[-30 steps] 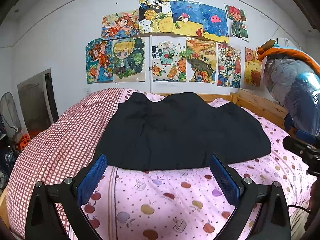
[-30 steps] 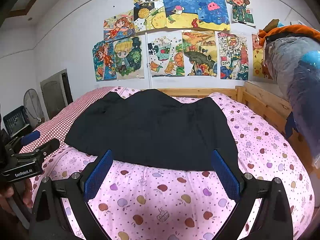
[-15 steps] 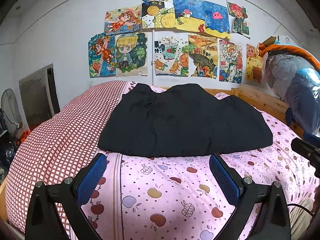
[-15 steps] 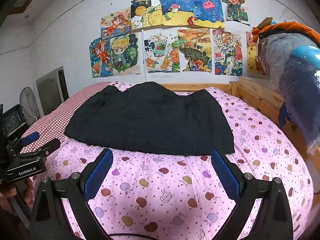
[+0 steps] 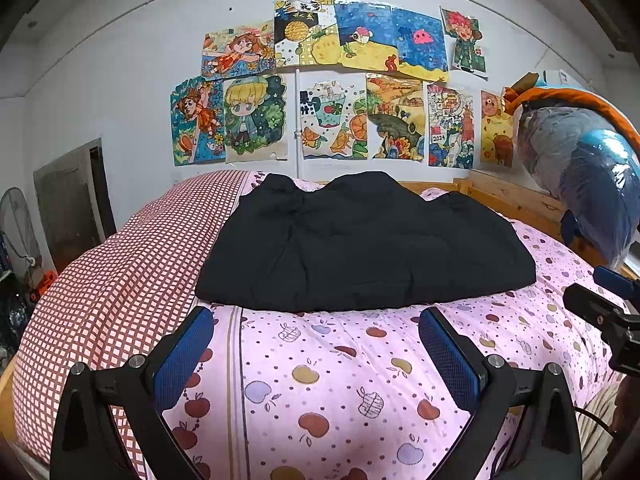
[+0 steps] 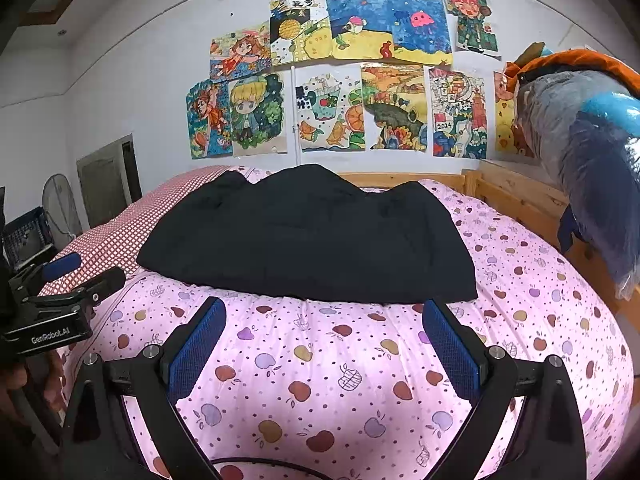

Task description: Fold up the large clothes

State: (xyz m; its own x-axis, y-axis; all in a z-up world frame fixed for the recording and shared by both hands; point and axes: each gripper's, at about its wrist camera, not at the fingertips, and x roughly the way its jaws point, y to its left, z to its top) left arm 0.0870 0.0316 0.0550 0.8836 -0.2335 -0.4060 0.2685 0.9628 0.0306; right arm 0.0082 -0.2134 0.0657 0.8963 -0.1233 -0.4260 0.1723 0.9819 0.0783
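Observation:
A black garment (image 5: 360,244) lies spread flat on the pink fruit-print bed cover (image 5: 320,380); it also shows in the right wrist view (image 6: 308,236). My left gripper (image 5: 316,320) is open and empty, held above the cover just short of the garment's near hem. My right gripper (image 6: 322,312) is open and empty, also just short of the near hem. The right gripper shows at the right edge of the left wrist view (image 5: 600,312), and the left gripper at the left edge of the right wrist view (image 6: 60,304).
A red-checked cover (image 5: 100,280) lies on the bed's left side. A wooden bed rail (image 5: 512,200) runs along the right. Plastic-wrapped clothes (image 5: 580,184) hang at the right. Drawings (image 5: 320,80) cover the back wall. A fan (image 6: 60,208) stands at left.
Both grippers have drawn back toward the foot of the bed; the garment now sits farther from the fingertips, with more pink cover showing. Both stay open.

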